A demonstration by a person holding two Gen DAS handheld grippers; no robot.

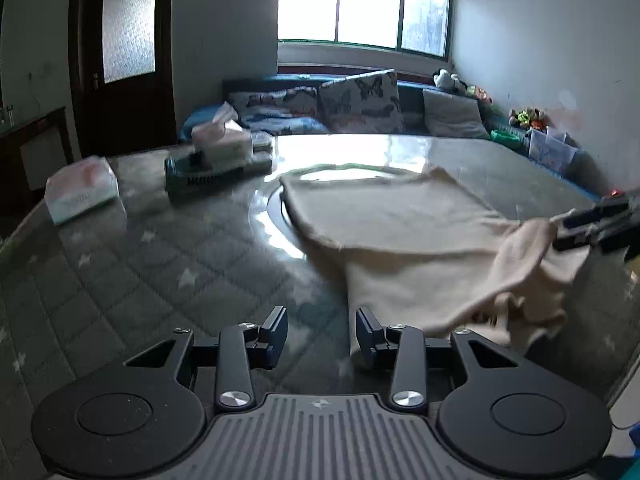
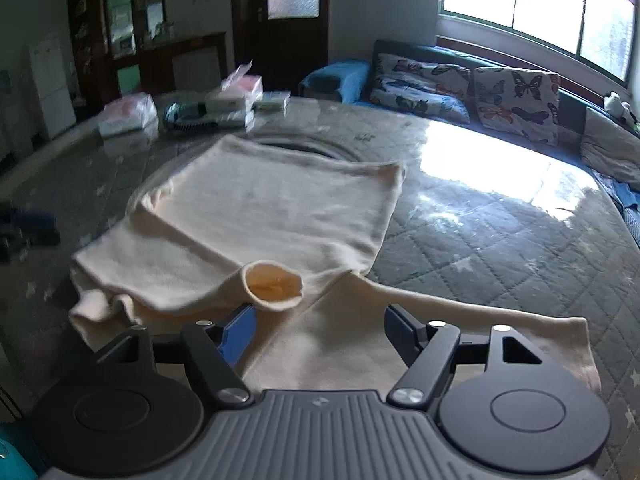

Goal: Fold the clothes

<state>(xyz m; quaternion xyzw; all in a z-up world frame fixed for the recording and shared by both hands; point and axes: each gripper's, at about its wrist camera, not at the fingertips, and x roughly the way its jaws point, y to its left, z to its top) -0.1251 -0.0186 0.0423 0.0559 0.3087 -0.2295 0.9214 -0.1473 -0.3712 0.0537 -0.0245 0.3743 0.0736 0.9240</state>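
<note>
In the middle of the bench (image 2: 500,236), which wears a quilted grey cover under a glossy sheet, a cream sweater (image 2: 256,216) lies spread flat, one sleeve stretching toward the lower right of the right wrist view. The right gripper (image 2: 320,334) has its fingers apart over that sleeve, its cuff curled open just above them and nothing pinched. In the left wrist view the left gripper (image 1: 322,332) hangs over bare cover, fingers apart and empty. Tissue boxes (image 1: 82,190) sit upper left.
</note>
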